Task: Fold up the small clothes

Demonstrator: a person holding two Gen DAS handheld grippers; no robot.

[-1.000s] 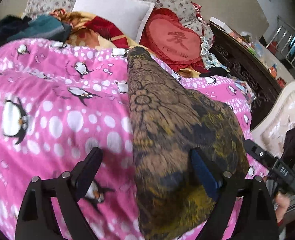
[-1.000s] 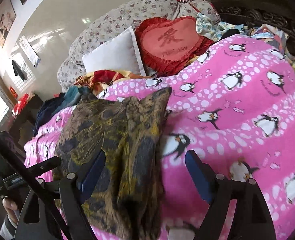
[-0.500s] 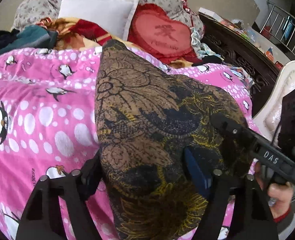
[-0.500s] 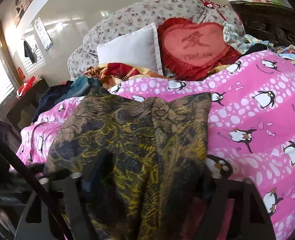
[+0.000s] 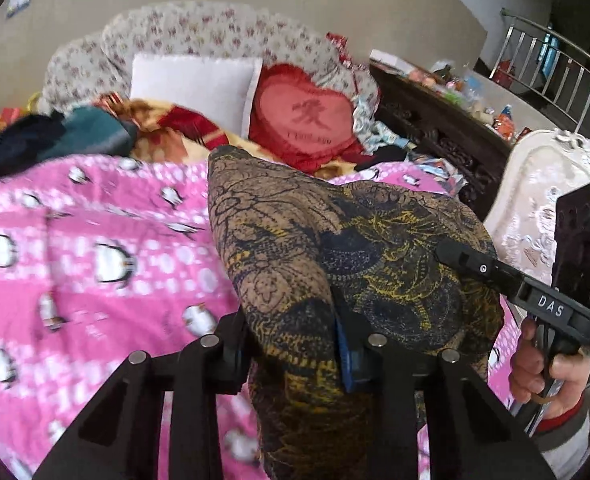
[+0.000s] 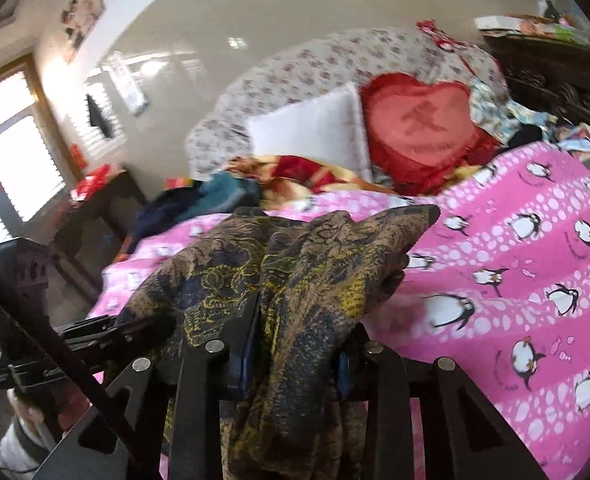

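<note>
Left gripper (image 5: 295, 344), both fingers pressed onto a gathered edge of the brown-and-yellow patterned garment (image 5: 335, 264), which bunches up between them and hangs below. Right gripper (image 6: 295, 360), likewise clamped on a neighbouring fold of the same garment, cloth draped over and between its fingers. Garment held up just above the pink penguin-print blanket (image 5: 95, 248), its far corner rising to a point toward the pillows; whether that corner touches the bedding cannot be judged, the frames being blurred. Behind the blanket: red heart-shaped cushion (image 5: 307, 120), white pillow (image 5: 191, 84), floral bolster (image 5: 199, 32), heaped dark clothes (image 5: 67, 136). Dark carved cabinet (image 5: 447, 136) beside the bed, on the right of the left wrist view.
</note>
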